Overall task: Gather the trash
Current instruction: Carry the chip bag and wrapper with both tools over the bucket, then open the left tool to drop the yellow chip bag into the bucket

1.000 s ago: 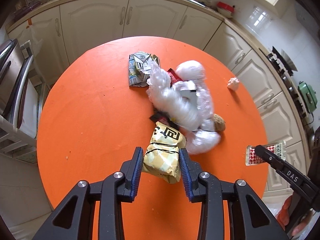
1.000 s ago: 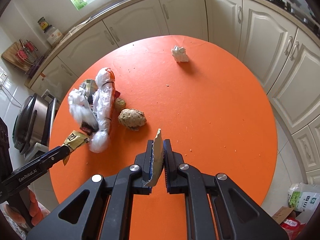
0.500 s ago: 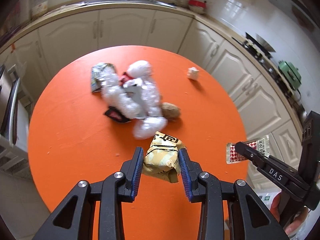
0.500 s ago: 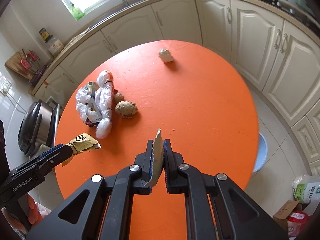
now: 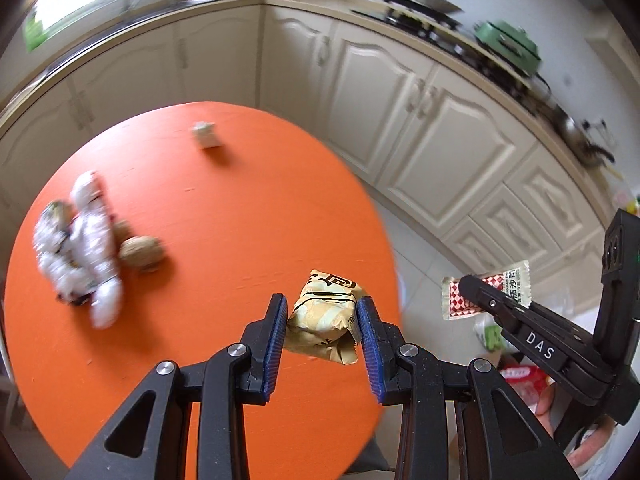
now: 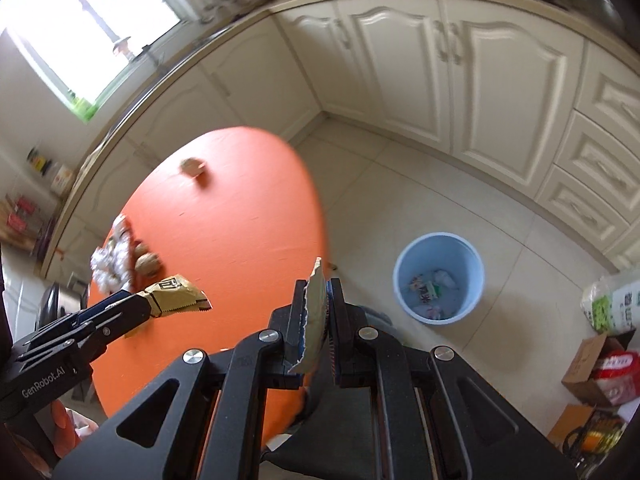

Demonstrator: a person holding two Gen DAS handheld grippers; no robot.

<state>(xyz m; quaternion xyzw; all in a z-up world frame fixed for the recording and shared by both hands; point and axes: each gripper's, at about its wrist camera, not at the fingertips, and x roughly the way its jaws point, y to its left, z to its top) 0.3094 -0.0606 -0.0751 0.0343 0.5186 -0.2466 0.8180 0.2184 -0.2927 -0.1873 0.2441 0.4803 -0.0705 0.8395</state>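
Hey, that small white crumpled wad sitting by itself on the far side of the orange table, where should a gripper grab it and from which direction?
Take the crumpled wad across its middle, coming down from above. It is a small, roughly round lump lying on the table with bare surface all around it, so fingers could straddle it from either side. It is blurred, so any folds worth pinching cannot be made out.

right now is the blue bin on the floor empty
No, the blue bin on the floor beside the orange table already has several wrappers and scraps lying in its bottom.
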